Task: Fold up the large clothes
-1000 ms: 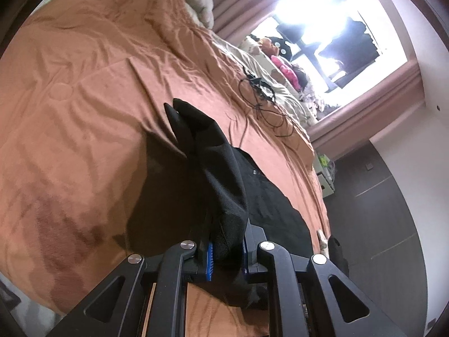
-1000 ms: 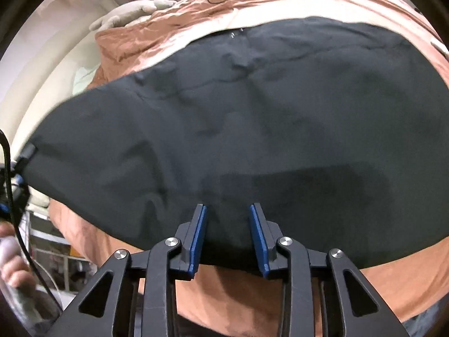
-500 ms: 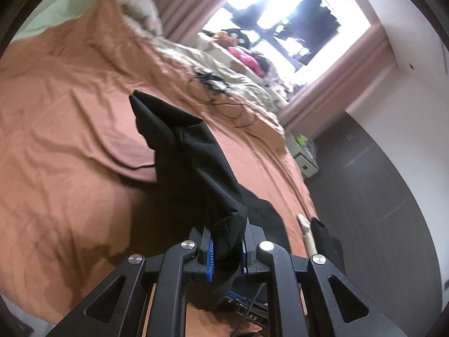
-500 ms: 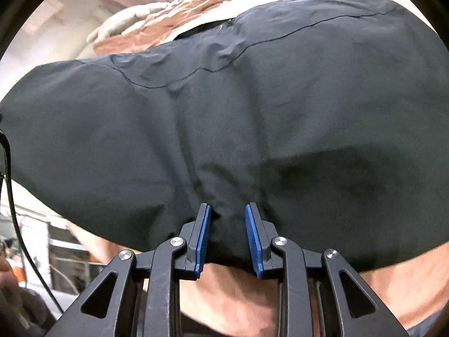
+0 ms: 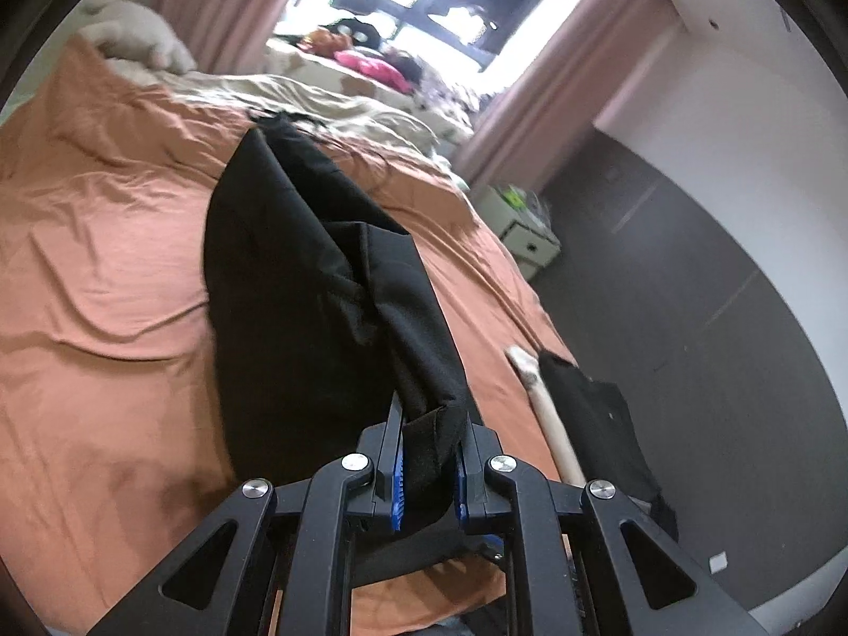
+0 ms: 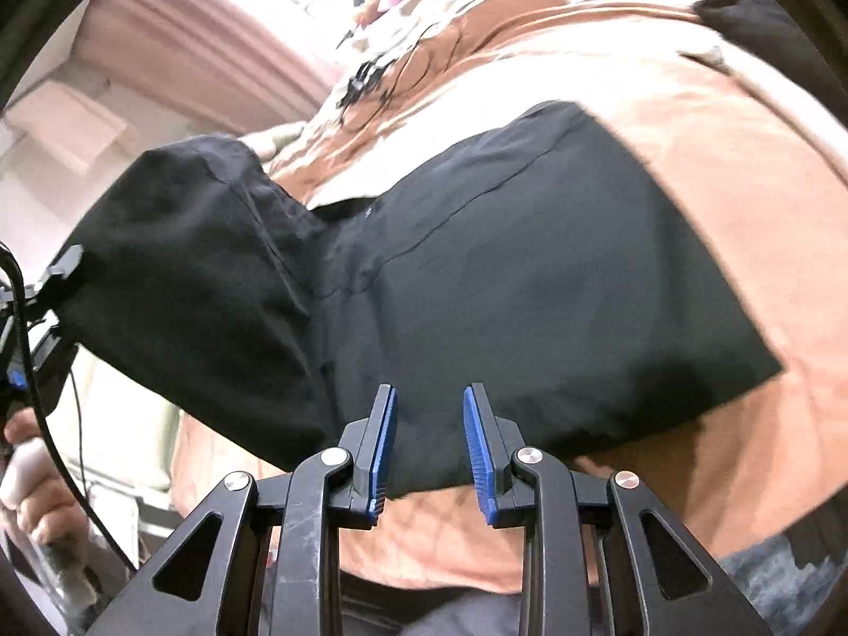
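Note:
A black garment (image 5: pixel 297 291) lies partly on the orange bedsheet (image 5: pixel 95 244) and partly hangs lifted. My left gripper (image 5: pixel 429 471) is shut on a thick bunched edge of it, and the cloth runs away from the jaws in a long draped fold. In the right wrist view the garment (image 6: pixel 530 291) spreads over the bedsheet (image 6: pixel 742 212), its left part held up in the air by the left gripper (image 6: pixel 47 307). My right gripper (image 6: pixel 430 445) is shut on the near hem, which sits between the blue pads and is raised off the sheet.
A pale wooden stick (image 5: pixel 551 424) and a dark cloth (image 5: pixel 593 424) lie at the bed's right edge. A white nightstand (image 5: pixel 524 233) stands beyond. Black cables (image 6: pixel 381 85) and a cream duvet (image 5: pixel 339 106) lie at the far end. A hand (image 6: pixel 32 498) holds the left tool.
Both grippers have risen and carried the garment along. The left one swung its edge across toward the bed's right side, so the cloth now hangs in a longer fold.

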A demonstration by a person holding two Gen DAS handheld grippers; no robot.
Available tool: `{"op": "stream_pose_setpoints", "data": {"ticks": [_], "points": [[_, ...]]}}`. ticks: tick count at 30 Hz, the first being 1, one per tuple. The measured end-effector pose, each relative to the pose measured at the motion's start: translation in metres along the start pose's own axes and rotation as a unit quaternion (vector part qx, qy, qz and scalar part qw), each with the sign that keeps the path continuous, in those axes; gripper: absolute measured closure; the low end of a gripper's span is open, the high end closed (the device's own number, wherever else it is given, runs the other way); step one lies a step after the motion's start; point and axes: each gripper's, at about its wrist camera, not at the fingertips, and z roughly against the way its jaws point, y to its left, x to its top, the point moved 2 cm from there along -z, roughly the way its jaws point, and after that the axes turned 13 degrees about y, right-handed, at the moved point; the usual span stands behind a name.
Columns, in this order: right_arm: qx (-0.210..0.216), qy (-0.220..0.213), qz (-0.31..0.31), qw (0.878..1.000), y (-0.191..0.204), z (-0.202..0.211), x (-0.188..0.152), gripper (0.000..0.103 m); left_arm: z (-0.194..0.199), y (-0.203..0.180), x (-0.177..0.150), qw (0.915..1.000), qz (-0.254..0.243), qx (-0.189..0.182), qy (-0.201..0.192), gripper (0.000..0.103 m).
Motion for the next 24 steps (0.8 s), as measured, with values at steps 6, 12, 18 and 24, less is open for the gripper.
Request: {"op": "stream_pose_setpoints", "data": {"ticks": [6, 12, 18, 24], "points": [[-0.007, -0.031, -0.043, 0.999, -0.049, 0.038, -0.013, 0.076, -0.071, -0.052, 0.0, 0.9972, -0.04, 0.002, 0.063, 0.089], [-0.02, -0.048, -0.102, 0.993, -0.104, 0.07, -0.03, 0.076, -0.165, -0.098, -0.032, 0.982, -0.091, 0.023, 0.164, 0.085], [-0.013, -0.058, -0.127, 0.99, -0.127, 0.079, -0.027, 0.04, -0.18, -0.095, -0.049, 0.9748, -0.092, -0.031, 0.201, 0.065], [0.025, -0.045, -0.104, 0.993, -0.105, 0.063, -0.012, 0.028, -0.139, -0.056, -0.035, 0.9868, -0.069, 0.014, 0.146, 0.042]]}}
